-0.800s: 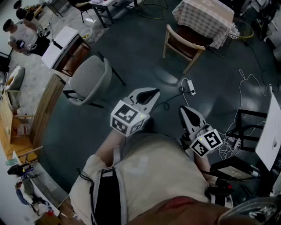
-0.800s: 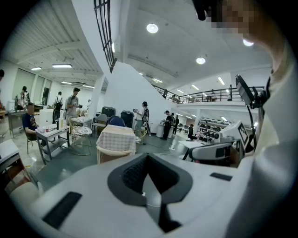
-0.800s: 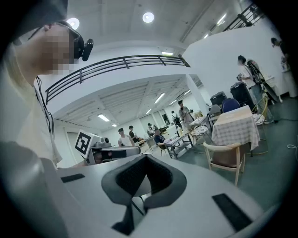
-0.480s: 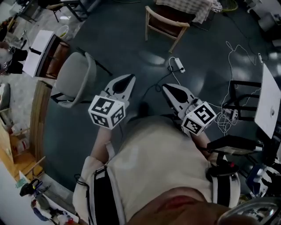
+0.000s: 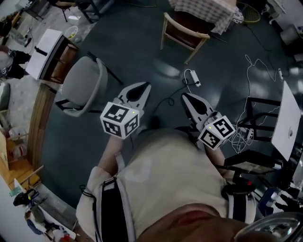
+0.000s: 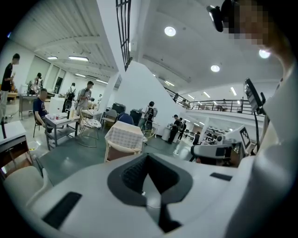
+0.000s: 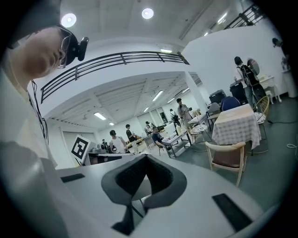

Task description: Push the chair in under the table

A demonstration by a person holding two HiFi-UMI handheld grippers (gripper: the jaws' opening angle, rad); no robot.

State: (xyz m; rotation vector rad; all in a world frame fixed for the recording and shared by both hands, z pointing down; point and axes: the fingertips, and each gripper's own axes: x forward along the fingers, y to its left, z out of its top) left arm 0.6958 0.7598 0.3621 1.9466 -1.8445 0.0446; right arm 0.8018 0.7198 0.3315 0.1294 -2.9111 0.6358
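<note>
Left gripper [image 5: 141, 89] leftward — wooden chair [image 5: 182, 34] ahead

Chair [image 5: 185, 35] just before the table [image 5: 204, 8]

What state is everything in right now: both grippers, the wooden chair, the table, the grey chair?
left gripper: jaws shut, empty, well short of the chair.
right gripper: jaws shut, empty.
wooden chair: upright, untouched, not yet pushed in.
table: covered by a checked cloth.
grey chair: upright, off to the left.
</note>
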